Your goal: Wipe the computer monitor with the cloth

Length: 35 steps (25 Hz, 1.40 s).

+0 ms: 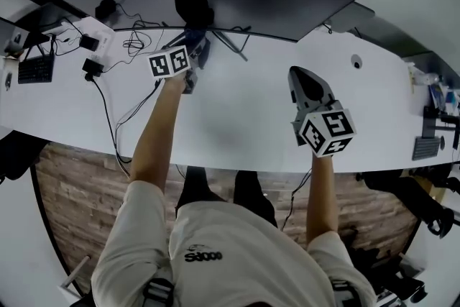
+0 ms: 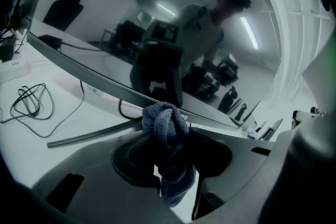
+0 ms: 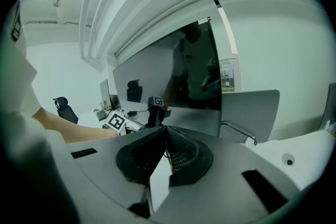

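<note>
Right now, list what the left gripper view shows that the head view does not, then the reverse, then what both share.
Only the left gripper view: the left gripper's tongs shut on the bunched dark cloth, close to the lower edge of the monitor, and the person's upper body reflected in the screen.
Only the head view: the right gripper over the white desk, away from the monitor, a keyboard at far left, and the wood floor.
Both: the dark monitor, the white desk and a coiled cable.
</note>
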{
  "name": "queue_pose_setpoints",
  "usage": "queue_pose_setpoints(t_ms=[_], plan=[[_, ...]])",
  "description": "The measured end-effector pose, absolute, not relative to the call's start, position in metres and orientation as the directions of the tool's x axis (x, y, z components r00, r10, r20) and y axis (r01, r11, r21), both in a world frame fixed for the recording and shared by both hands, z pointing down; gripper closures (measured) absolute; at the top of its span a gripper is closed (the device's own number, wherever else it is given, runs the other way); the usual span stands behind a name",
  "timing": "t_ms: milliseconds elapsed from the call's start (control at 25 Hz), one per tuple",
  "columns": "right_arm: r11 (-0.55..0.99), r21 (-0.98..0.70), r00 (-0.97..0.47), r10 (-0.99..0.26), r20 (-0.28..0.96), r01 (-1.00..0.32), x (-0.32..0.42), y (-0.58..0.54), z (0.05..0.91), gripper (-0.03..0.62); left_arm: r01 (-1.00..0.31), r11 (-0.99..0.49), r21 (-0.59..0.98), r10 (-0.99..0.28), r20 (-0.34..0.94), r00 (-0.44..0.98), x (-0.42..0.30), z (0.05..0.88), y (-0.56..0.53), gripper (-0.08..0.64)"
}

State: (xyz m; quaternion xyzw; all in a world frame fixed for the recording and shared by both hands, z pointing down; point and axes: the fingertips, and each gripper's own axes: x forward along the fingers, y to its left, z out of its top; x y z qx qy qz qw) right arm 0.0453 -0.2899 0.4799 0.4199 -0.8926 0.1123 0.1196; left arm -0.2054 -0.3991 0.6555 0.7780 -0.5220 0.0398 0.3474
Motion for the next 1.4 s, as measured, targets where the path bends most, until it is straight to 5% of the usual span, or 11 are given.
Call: queue_pose_setpoints(t_ms=[880, 1400], plan=[[0.558, -0.063, -0.543, -0.766, 0.344, -0.828, 0.205, -0.271, 0.494, 0.588, -0.828, -0.410, 0.383, -0.712, 0.433, 0.553, 0.042, 0.659, -0.411, 0.397], [0.523, -0.044, -0.502, -0.785, 0.363, -0.851, 0.275, -0.255, 0.501, 0.588, -0.878, -0.315, 0.361, -0.775, 0.435, 0.457, 0.118, 0.657, -0.416, 0.402]])
